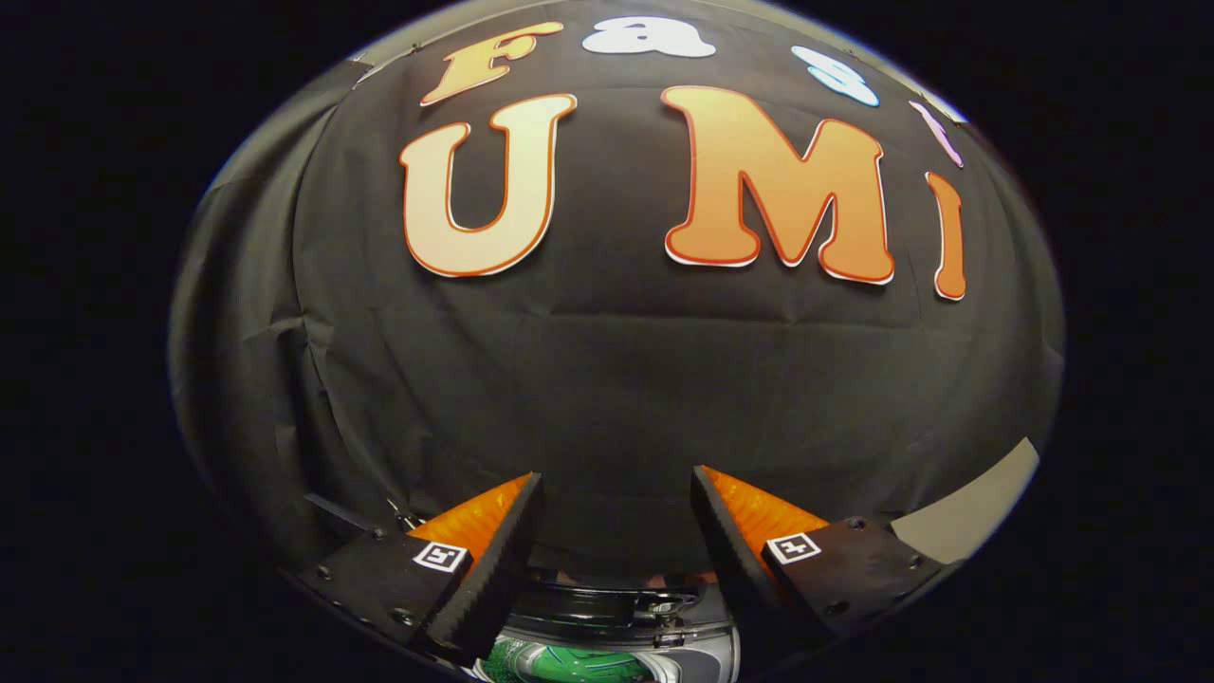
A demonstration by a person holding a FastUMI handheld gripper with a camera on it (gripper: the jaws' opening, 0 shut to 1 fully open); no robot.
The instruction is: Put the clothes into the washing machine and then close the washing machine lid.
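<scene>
- Facing the booth's black cloth wall (607, 379), gripper (616, 498) held level, jaws released and spread wide, nothing between them
- Fingers (503, 560) apart, each bearing a small square marker (441, 557) near its base
- Washing machine (616, 631) low between the fingers, below their bases: dark round lid (593, 602) with a glossy rim, raised as far as can be told
- Green item (560, 664) under that lid, within the machine's pale opening; whether it is clothing cannot be told
- Pale grey strip (977, 512) beside the wall, beyond the right finger
</scene>
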